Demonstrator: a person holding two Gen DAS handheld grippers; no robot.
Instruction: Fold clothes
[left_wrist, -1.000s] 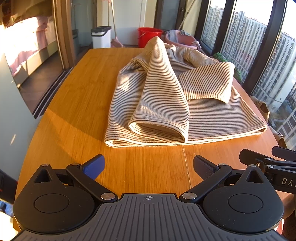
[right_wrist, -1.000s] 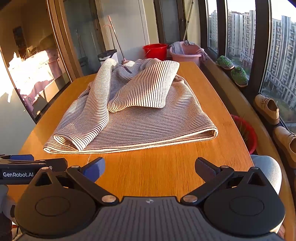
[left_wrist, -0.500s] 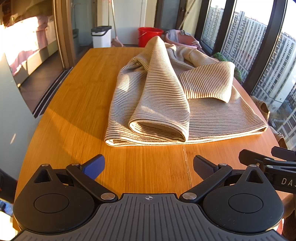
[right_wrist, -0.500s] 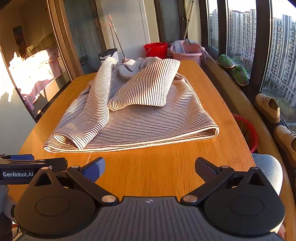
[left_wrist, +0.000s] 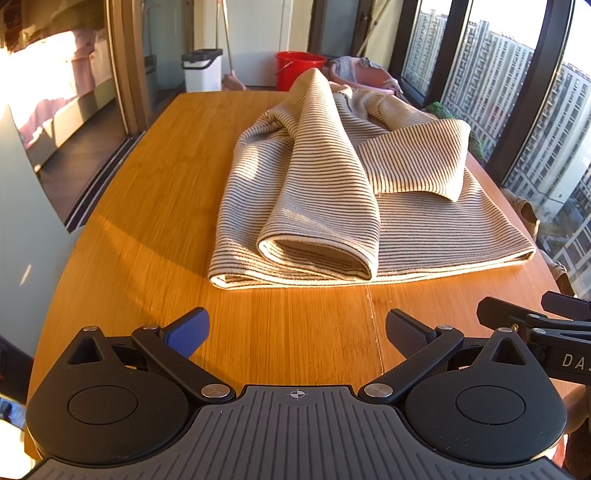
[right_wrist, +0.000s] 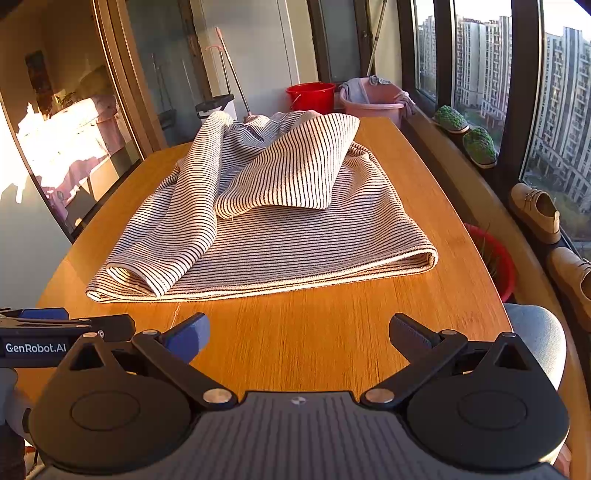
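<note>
A cream striped sweater (left_wrist: 332, 199) lies on the wooden table (left_wrist: 155, 192), body flat, both sleeves folded in over it. It also shows in the right wrist view (right_wrist: 266, 206). My left gripper (left_wrist: 295, 328) is open and empty, above the near table edge, short of the sweater's hem. My right gripper (right_wrist: 299, 332) is open and empty, also short of the hem, to the right of the left one. The right gripper's side shows in the left wrist view (left_wrist: 535, 321).
Beyond the table's far end stand a red bucket (right_wrist: 310, 96), a pink basin (right_wrist: 373, 99) and a white bin (left_wrist: 201, 70). Shoes (right_wrist: 535, 210) and a red pot (right_wrist: 491, 258) sit along the window side at right. A glass door is at left.
Both grippers have drifted slightly; the sweater sits a little lower and nearer in the views. Nothing was gripped or released.
</note>
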